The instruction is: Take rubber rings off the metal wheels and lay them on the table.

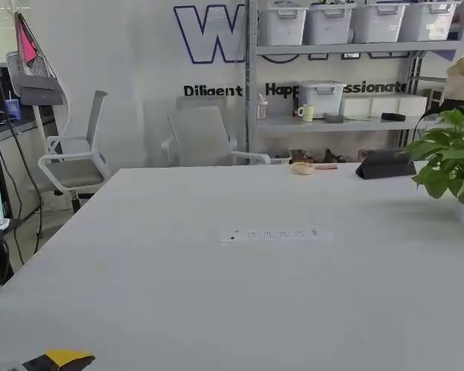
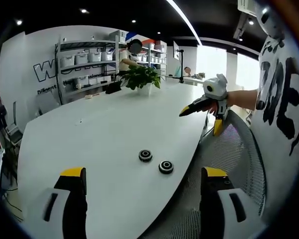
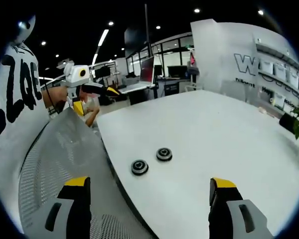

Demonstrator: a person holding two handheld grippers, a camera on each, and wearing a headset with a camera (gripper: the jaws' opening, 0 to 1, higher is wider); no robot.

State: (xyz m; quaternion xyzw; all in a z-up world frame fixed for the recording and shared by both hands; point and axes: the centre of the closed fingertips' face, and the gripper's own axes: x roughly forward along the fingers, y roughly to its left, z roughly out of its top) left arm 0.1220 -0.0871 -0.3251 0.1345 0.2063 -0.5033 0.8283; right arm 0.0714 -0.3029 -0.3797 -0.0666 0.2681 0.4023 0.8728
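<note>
Two small metal wheels with black rubber rings lie flat, side by side, near the white table's near edge: one wheel (image 2: 145, 156) (image 3: 164, 154) and the other wheel (image 2: 165, 167) (image 3: 139, 167). My left gripper (image 2: 143, 174) is held short of them with its yellow-tipped jaws wide open and nothing between them; it also shows as the left gripper (image 3: 95, 99). My right gripper (image 3: 149, 182) faces the wheels from the other side, open and holding nothing, and appears as the right gripper (image 2: 202, 117). A gripper's yellow tip (image 1: 62, 359) pokes in at the head view's lower left.
A grey mesh chair back (image 3: 65, 149) (image 2: 239, 149) stands at the table edge by the wheels. A potted plant (image 1: 452, 154) and a black stand (image 1: 385, 165) sit at the far right. A power strip (image 1: 274, 233) is set into the table (image 1: 216, 294). Chairs and shelves line the back wall.
</note>
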